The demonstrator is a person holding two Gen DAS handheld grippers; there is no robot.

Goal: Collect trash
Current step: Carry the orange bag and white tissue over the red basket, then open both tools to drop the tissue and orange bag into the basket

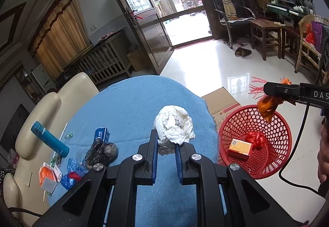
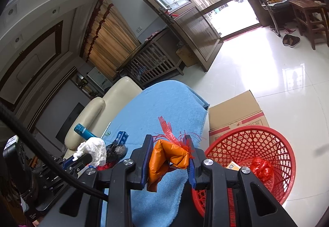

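My left gripper (image 1: 166, 144) is shut on a crumpled white paper wad (image 1: 174, 124), held above the blue tablecloth (image 1: 131, 103). The right wrist view shows the same wad (image 2: 94, 149) at lower left. My right gripper (image 2: 169, 144) is shut on an orange wrapper (image 2: 164, 157) with red net strands (image 2: 165, 126) sticking out. In the left wrist view, that right gripper (image 1: 269, 91) holds the orange wrapper (image 1: 267, 105) over the far rim of a red plastic basket (image 1: 283, 124). An orange box (image 1: 239, 147) and a red crumpled bag (image 1: 257, 138) lie inside the basket.
On the cloth at left lie a blue bottle (image 1: 49, 138), a black bag (image 1: 100, 153), a blue packet (image 1: 101, 134), an orange-and-white box (image 1: 48, 175) and blue plastic scraps (image 1: 71, 173). A cardboard box (image 1: 222, 99) stands beside the basket. A cream sofa (image 1: 41, 113) lies beyond the table.
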